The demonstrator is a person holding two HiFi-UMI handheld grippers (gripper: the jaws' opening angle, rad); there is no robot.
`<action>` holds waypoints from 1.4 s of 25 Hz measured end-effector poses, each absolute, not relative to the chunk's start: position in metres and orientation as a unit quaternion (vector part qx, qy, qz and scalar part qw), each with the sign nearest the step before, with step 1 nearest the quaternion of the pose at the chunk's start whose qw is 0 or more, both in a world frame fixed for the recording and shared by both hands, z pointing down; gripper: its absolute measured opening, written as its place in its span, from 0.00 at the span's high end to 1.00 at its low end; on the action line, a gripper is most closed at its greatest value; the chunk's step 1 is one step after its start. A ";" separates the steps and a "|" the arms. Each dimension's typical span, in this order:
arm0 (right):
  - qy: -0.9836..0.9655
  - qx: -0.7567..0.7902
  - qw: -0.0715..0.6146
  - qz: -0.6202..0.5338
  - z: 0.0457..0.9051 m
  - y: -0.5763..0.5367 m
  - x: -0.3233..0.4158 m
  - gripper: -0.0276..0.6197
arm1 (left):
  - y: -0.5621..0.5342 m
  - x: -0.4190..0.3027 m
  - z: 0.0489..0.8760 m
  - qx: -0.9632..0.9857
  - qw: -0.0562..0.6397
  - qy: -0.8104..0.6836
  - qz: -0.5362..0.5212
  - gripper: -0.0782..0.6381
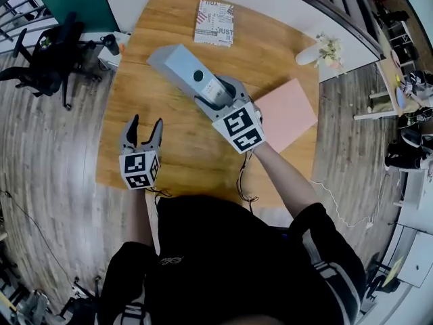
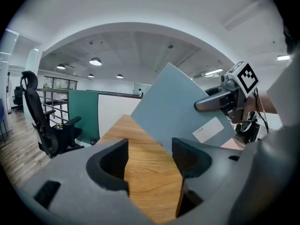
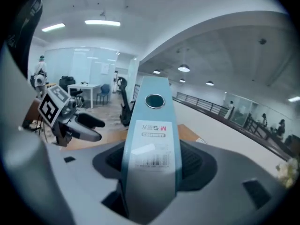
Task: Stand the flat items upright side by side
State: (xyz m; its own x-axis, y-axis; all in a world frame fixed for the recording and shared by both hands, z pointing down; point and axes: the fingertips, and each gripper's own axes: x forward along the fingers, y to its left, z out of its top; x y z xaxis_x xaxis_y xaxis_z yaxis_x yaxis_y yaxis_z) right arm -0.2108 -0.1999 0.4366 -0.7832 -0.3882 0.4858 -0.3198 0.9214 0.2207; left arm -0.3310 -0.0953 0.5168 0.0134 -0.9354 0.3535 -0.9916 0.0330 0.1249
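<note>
A grey-blue binder (image 1: 181,68) hangs tilted above the wooden table (image 1: 169,161), its spine with a round hole and a barcode label facing up. My right gripper (image 1: 221,95) is shut on that spine (image 3: 151,139), one pad on each side. The left gripper view shows the binder's broad cover (image 2: 178,107) slanting, with the right gripper (image 2: 220,100) at its upper edge. My left gripper (image 1: 142,135) stands open over bare wood at the table's left, its jaws (image 2: 150,158) empty. A pink folder (image 1: 287,114) lies flat at the right. A patterned book (image 1: 214,22) lies flat at the far edge.
A white vase with flowers (image 1: 318,51) stands at the far right corner of the table. A black office chair (image 1: 47,56) stands on the floor to the left. A green partition (image 2: 84,116) is beyond the table's far left.
</note>
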 end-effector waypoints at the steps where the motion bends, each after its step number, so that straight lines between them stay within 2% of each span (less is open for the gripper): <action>1: -0.944 0.211 0.247 -0.055 0.433 -0.201 -0.206 0.52 | -0.097 -0.328 0.517 0.695 0.172 -0.693 0.085 0.48; 7: -0.935 0.332 0.129 -0.005 0.428 -0.197 -0.169 0.51 | -0.103 -0.307 0.519 0.710 0.177 -0.674 0.099 0.48; 13: -0.910 0.408 0.072 0.004 0.433 -0.180 -0.142 0.49 | -0.102 -0.292 0.528 0.720 0.187 -0.659 0.113 0.48; 23: -0.906 0.415 0.080 0.025 0.453 -0.157 -0.135 0.50 | -0.092 -0.277 0.540 0.723 0.202 -0.649 0.124 0.48; 35: -0.913 0.381 0.134 0.065 0.496 -0.155 -0.194 0.50 | -0.084 -0.297 0.547 0.704 0.213 -0.667 0.122 0.48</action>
State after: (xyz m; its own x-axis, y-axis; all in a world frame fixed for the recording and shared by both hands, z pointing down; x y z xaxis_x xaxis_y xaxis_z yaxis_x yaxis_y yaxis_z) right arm -0.1938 -0.1549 0.4956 -0.6743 -0.6771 0.2946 -0.7120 0.7020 -0.0164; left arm -0.2966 -0.0835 0.5467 0.0818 -0.8864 0.4557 -0.9903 -0.0208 0.1373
